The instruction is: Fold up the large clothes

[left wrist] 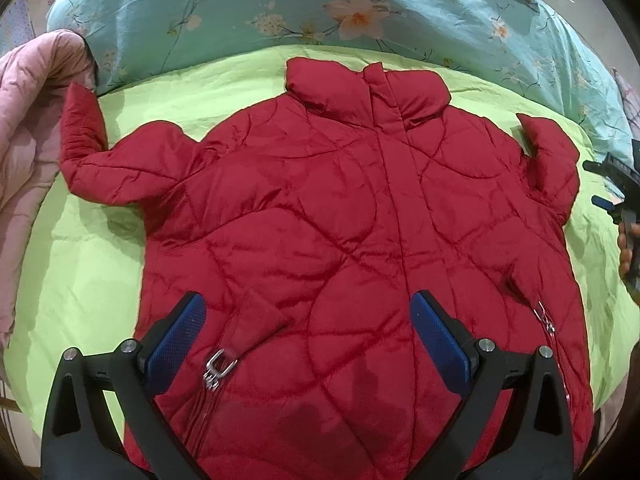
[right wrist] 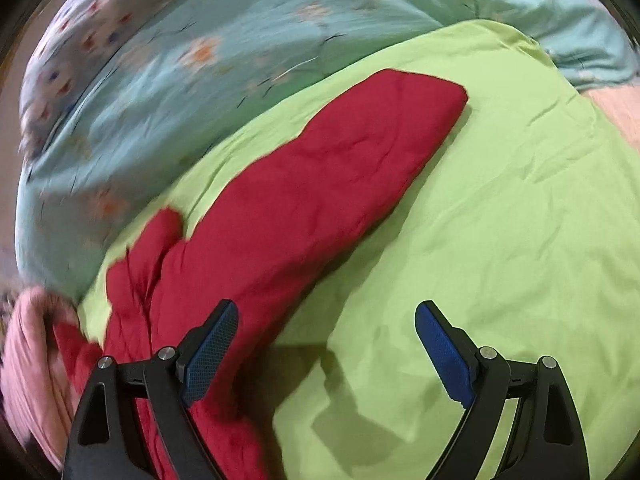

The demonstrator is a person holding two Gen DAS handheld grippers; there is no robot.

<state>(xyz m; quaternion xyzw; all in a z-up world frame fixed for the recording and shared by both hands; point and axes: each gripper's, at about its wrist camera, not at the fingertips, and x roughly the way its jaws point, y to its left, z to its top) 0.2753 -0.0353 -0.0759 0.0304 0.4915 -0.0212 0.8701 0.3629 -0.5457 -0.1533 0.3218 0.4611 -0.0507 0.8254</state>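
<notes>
Clearly, a red jacket [left wrist: 340,216] is laid flat, front up, on a green sheet [left wrist: 80,272], sleeves spread outward. Both claws are held apart and empty: the left gripper [left wrist: 308,340] above the hem, the right gripper [right wrist: 326,348] just beside a sleeve [right wrist: 320,184]. A slippery quilted shell could be pinched too thinly and slide free, judging by its sheen. Floral bedding [left wrist: 248,8] is heaped behind, pink quilt [left wrist: 28,128] alongside

Bed covered by lime-green sheet [left wrist: 100,272]. Red quilted jacket [left wrist: 340,220] laid flat on it, front up, collar toward floral teal duvet [left wrist: 240,12]; pink quilt [left wrist: 24,140] bunched at one edge.
</notes>
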